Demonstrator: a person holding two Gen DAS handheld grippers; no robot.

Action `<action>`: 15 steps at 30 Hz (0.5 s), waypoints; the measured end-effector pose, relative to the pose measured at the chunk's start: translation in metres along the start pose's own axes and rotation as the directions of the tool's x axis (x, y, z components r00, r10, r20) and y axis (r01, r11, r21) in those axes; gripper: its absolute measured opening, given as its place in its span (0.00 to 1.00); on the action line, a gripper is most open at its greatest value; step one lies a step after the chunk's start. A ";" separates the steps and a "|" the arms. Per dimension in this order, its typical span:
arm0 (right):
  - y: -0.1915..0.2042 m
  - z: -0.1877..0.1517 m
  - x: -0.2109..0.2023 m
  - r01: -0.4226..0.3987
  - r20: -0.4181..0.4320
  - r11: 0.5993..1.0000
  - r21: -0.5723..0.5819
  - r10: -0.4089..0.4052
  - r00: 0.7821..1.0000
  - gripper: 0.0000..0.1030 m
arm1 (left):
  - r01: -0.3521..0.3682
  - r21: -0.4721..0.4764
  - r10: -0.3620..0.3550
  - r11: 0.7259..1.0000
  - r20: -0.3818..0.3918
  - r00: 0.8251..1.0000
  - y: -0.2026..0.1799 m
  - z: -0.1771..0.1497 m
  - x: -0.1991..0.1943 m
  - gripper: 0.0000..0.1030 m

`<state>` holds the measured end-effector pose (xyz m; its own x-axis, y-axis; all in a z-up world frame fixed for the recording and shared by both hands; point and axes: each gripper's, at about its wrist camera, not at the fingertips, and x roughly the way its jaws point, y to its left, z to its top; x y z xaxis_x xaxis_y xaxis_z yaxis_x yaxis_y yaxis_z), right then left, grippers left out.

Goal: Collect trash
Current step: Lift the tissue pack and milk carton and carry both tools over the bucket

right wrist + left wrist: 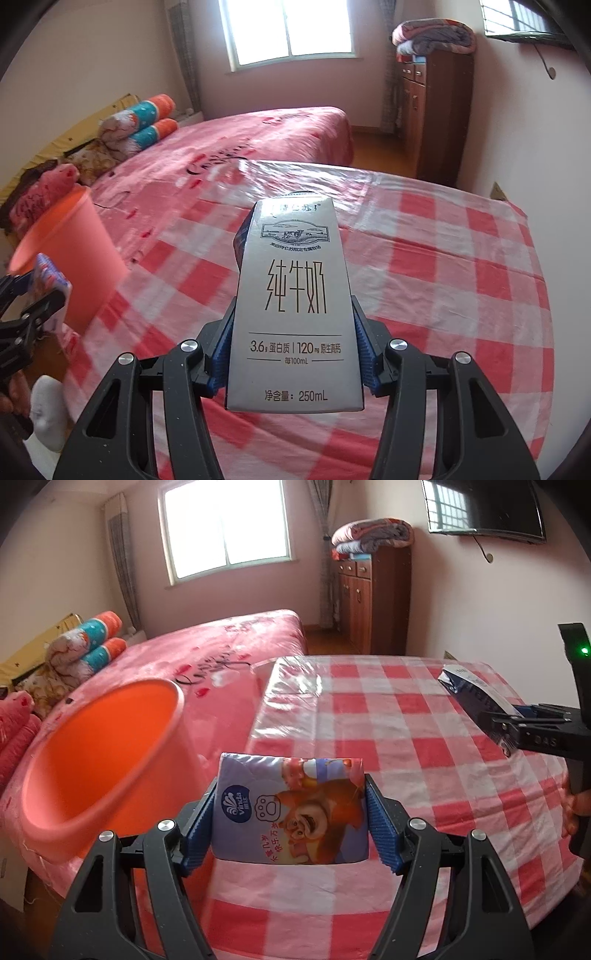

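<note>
Two pieces of trash are in hand, with the orange bin (99, 760) as the landmark. Leftmost stands the bin itself, beside the checked table (406, 738), its mouth open. Just right of the bin, the left gripper (291, 823) is clamped on a purple tissue pack (291, 808), held across its width by the blue pads (380, 830) and lifted clear of the cloth. Farther right of the bin, well apart from it, the right gripper (291, 354) grips a white milk carton (291, 302) by its lower sides, carton tilted forward over the table.

Risks, as I judge them: the soft pack could squash and slide out before it reaches the bin. The carton is pinched low, so a quick swing may pivot it loose. Both hands heading for one bin mouth could collide, or a late release could bounce an item off the rim.
</note>
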<state>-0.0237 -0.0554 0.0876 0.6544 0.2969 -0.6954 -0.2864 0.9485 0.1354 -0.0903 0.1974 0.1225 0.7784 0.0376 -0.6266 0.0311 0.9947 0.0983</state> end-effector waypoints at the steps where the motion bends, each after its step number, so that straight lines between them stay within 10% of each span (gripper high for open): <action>1: 0.004 0.002 -0.002 -0.011 0.005 1.000 -0.003 0.011 1.000 0.54 | -0.008 0.000 0.008 1.000 0.009 1.000 0.003 0.003 -0.003 0.70; 15: 0.056 0.028 -0.021 -0.168 0.041 0.983 -0.071 0.171 0.984 0.54 | -0.115 -0.042 0.118 0.992 0.087 0.989 0.046 0.028 -0.026 0.70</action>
<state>-0.0340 -0.0058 0.1297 0.6240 0.4587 -0.6326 -0.4409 0.8751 0.1996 -0.0918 0.2391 0.1653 0.8280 0.1463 -0.5413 -0.0851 0.9870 0.1366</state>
